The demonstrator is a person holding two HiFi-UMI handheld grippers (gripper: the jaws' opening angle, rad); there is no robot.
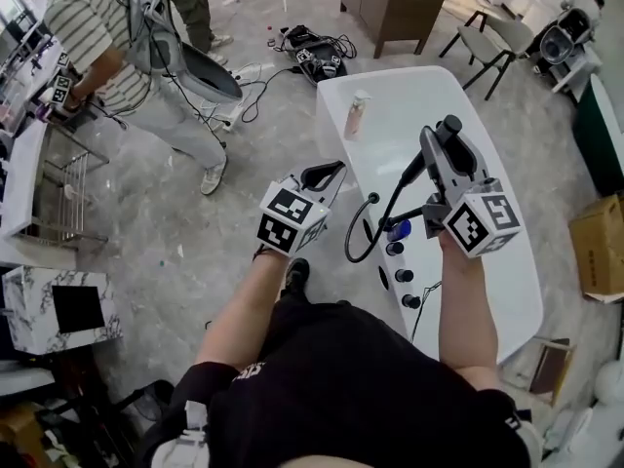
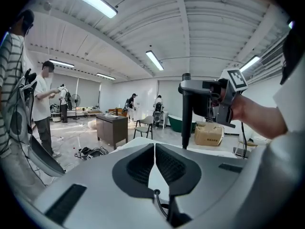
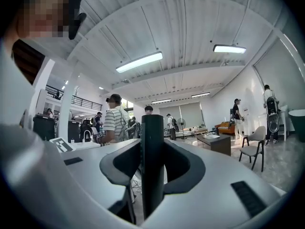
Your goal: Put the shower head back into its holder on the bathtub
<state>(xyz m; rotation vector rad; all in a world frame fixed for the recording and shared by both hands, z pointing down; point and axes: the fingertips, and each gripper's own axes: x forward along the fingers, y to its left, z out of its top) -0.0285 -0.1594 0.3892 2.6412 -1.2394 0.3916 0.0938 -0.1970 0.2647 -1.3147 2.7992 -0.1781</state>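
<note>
The shower head (image 1: 414, 172) is not yet in its holder. The right gripper (image 3: 152, 162) is clamped on it: in the right gripper view the black handle stands upright between the two jaws, with both pads pressed against its sides. In the head view the head hangs from those jaws above the near part of the white tub (image 1: 409, 96), clear of its surface. Its black hose (image 1: 353, 247) loops down and out to the left, over the tub's left edge.

The left gripper (image 2: 154, 163) is closed and empty. Its jaws meet with nothing between them, and it hovers left of the tub, near the hose but not touching it.

A row of dark fittings (image 1: 403, 275) sits along the tub's near left rim, just below the hanging head. The holder is probably among them, but I cannot tell which one it is.

So the pick-up looks done and the rest remains. The head has to come down to the rim, line up with the holder, seat in it, and be let go. The hose loop may need guiding so it does not drag the head askew.
</note>
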